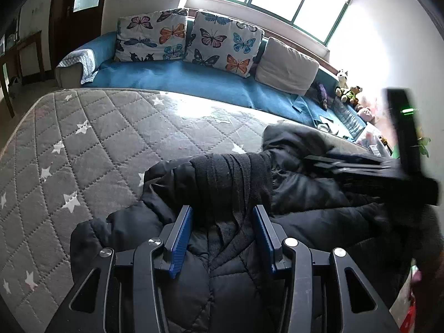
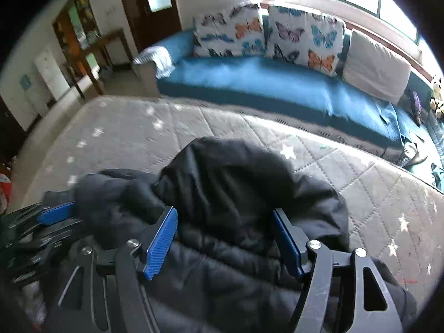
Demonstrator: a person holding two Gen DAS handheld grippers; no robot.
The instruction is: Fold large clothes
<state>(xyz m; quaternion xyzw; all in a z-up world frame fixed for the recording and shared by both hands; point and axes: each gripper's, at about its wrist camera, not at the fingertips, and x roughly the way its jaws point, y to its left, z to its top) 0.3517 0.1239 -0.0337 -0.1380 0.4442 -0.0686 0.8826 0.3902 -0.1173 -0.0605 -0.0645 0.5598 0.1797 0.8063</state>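
Observation:
A black quilted puffer jacket (image 1: 227, 272) lies bunched on the grey star-patterned quilted mattress (image 1: 91, 149). My left gripper (image 1: 222, 216) is open, its blue pads either side of the jacket's ribbed black cuff (image 1: 230, 177). In the right wrist view my right gripper (image 2: 224, 222) is open, its pads wide apart over a raised fold of the jacket (image 2: 230, 183). The left gripper shows at the left edge of that view (image 2: 55, 213). The right gripper's body shows blurred at the right of the left wrist view (image 1: 383, 172).
A blue sofa (image 1: 194, 80) with butterfly cushions (image 1: 222, 41) and a beige cushion (image 1: 285, 66) runs along the mattress's far edge. Soft toys (image 1: 347, 88) sit at its right end. A wooden table (image 2: 91, 55) and a door stand at far left.

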